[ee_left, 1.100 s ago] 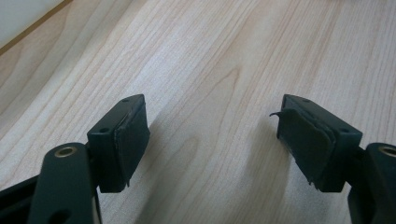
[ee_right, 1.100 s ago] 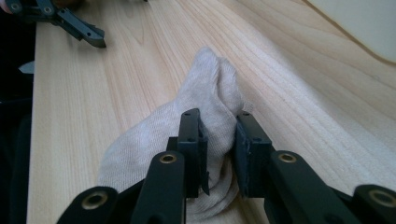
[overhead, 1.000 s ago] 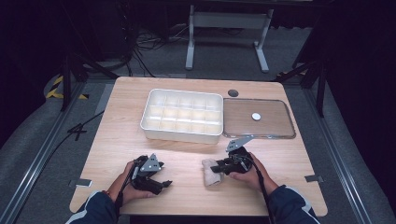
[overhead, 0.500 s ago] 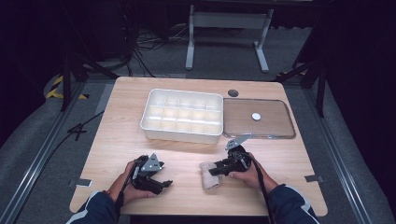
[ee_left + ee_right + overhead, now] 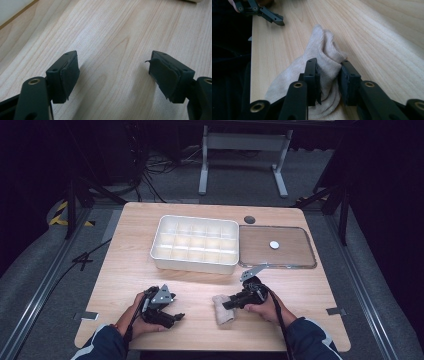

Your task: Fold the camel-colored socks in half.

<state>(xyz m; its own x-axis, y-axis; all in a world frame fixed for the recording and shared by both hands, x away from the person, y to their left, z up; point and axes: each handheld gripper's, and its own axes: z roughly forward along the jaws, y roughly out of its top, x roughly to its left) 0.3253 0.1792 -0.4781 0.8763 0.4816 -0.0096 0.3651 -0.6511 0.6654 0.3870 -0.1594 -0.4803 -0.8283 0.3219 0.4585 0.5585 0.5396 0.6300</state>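
Closing in the last half second, the right gripper [image 5: 329, 80] now pinches a fold of the beige knitted cloth [image 5: 322, 60], which has bunched slightly leftward on the near middle of the pale wooden table [image 5: 300, 285]. At near left, the left gripper [image 5: 113, 75] rests with jaws spread over bare wood. Farther back sit a white compartmented plastic tray [image 5: 195, 245] and its clear lid [image 5: 295, 247].
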